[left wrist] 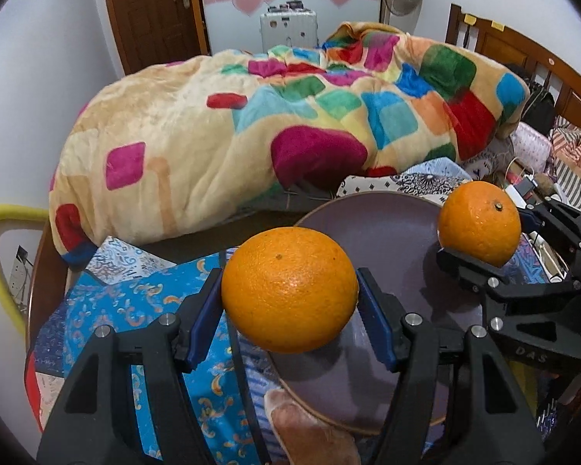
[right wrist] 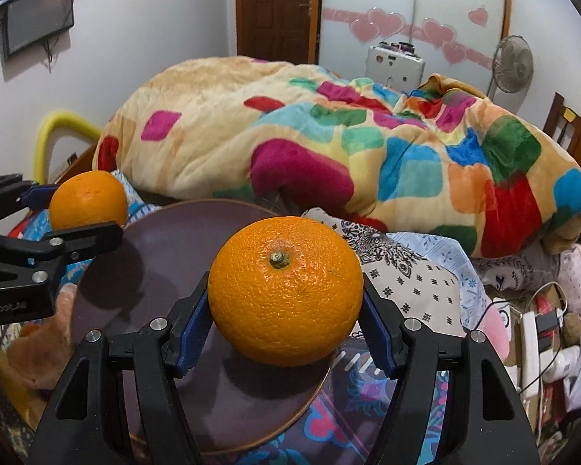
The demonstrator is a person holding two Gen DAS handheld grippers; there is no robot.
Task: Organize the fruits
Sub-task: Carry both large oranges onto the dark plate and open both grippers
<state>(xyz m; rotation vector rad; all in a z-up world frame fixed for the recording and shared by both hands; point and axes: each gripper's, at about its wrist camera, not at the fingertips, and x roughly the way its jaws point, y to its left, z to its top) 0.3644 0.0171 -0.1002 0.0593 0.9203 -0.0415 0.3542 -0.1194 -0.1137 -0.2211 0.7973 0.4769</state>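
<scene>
Left wrist view: left gripper [left wrist: 290,290] clamps one orange [left wrist: 289,288] above the plate [left wrist: 387,228]; right gripper [right wrist: 286,290] clamps another orange [right wrist: 285,290]; lower both gently, well apart, before releasing.

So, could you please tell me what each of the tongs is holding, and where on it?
Left tongs: an orange, gripped across its sides. Right tongs: a second orange, gripped likewise, stem up.
</scene>
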